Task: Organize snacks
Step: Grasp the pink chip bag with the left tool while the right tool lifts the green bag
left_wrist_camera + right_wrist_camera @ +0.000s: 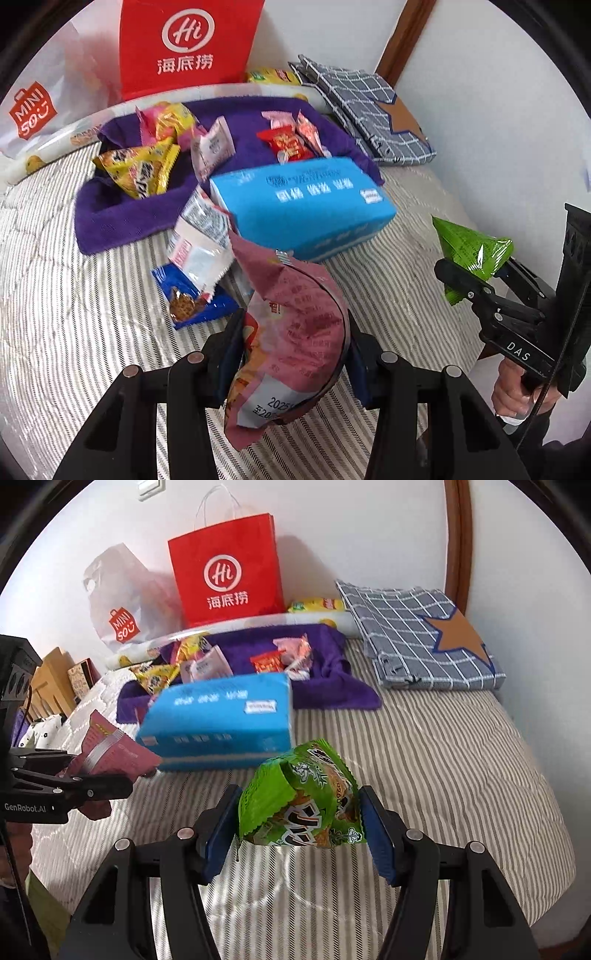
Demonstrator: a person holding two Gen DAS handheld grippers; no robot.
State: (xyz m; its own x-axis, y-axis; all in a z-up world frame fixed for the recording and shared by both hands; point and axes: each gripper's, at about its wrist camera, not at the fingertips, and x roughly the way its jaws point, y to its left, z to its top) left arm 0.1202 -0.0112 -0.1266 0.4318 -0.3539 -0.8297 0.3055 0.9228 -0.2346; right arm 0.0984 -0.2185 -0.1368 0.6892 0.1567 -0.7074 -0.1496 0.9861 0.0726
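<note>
Snacks are held in both grippers above the striped bed (424, 746). We hold the left gripper (291, 354) with its jaws clamped on a pink snack bag (295, 332), which hangs clear of the bed. We hold the right gripper (301, 823) with its jaws clamped on a green snack packet (303, 801), likewise clear of the bed. In the left wrist view, the right gripper and its green packet sit at 3 o'clock. A blue box (306, 203) lies at 12 o'clock from the pink bag, its far edge resting on a purple cloth (110, 218). On that cloth lie a yellow packet (140, 170), a red packet (286, 142) and several pink and white ones. At 10 o'clock from the left gripper, a white packet (199, 240) overlaps a blue packet (192, 299) on the bed. A red paper bag (225, 576) stands against the wall at 12 o'clock, with a white plastic bag (118, 602) beside it. A folded checked cloth (421, 638) lies at 2 o'clock.
</note>
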